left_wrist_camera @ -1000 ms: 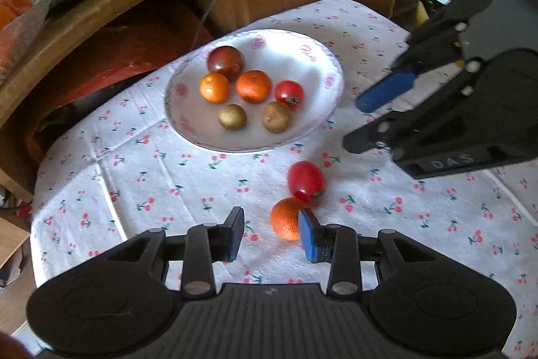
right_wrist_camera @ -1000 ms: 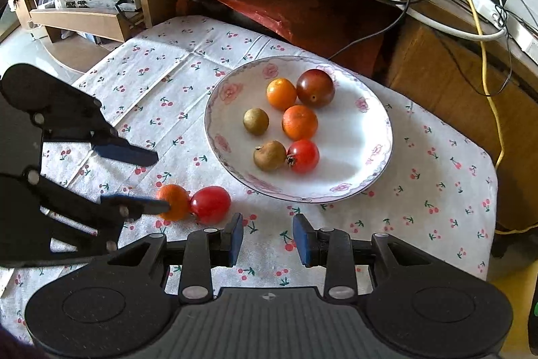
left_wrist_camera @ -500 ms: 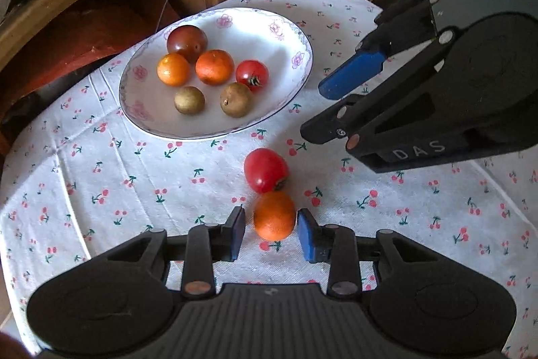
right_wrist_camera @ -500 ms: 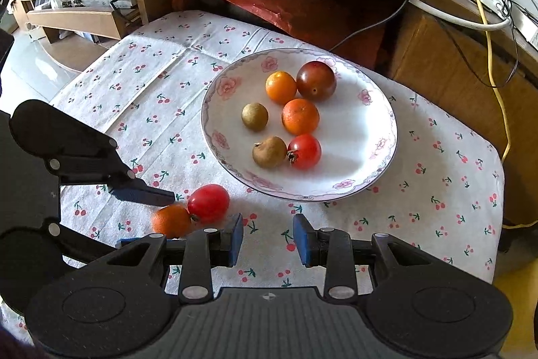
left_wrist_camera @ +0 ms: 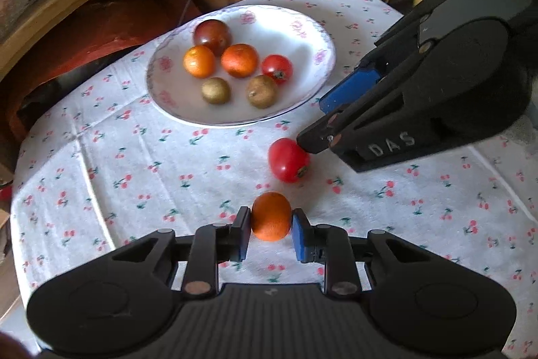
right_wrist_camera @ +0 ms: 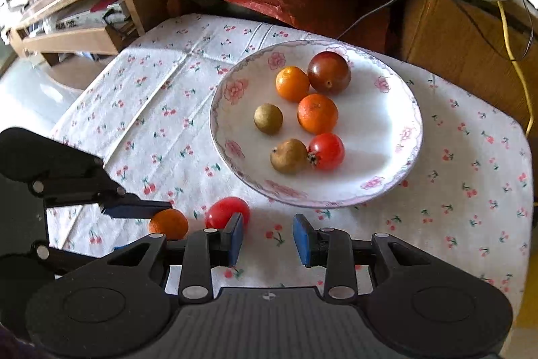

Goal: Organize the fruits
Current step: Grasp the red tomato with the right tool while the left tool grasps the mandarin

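Small round orange fruit: lower centre, clasped by left gripper. Glossy red tomato: just left of released right gripper.

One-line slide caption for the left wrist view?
Left gripper closes on a small orange on the cherry-print cloth, beside a red tomato; six fruits on the plate.
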Available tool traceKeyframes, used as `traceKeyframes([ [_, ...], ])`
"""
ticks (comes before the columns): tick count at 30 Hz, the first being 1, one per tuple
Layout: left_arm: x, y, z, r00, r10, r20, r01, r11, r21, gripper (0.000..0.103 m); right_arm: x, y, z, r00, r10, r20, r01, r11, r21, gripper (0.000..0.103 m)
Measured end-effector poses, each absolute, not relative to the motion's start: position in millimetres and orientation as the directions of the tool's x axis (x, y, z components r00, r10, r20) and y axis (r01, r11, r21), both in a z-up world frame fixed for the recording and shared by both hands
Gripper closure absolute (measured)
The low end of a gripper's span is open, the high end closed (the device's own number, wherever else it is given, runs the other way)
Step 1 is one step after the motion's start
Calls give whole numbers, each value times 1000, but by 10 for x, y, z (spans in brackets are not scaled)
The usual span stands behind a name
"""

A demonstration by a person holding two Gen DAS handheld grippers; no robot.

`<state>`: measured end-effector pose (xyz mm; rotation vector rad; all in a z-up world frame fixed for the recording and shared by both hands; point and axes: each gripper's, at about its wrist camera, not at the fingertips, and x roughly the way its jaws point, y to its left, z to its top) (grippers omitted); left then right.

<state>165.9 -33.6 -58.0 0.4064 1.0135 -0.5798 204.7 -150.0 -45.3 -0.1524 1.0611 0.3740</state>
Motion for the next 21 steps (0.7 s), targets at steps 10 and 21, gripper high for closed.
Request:
traceKeyframes([
  [10, 1678, -209, -595, 404, -260, -877, 604, 796, 42, 69, 2156, -1430, -474, 387, 318, -865, -330, 924, 193, 75],
  [21, 1639, -75, -609, 409, -252, -877, 584, 811, 39, 68, 2253, -1160, -526, 374, 329, -867, -338, 919, 203, 76],
])
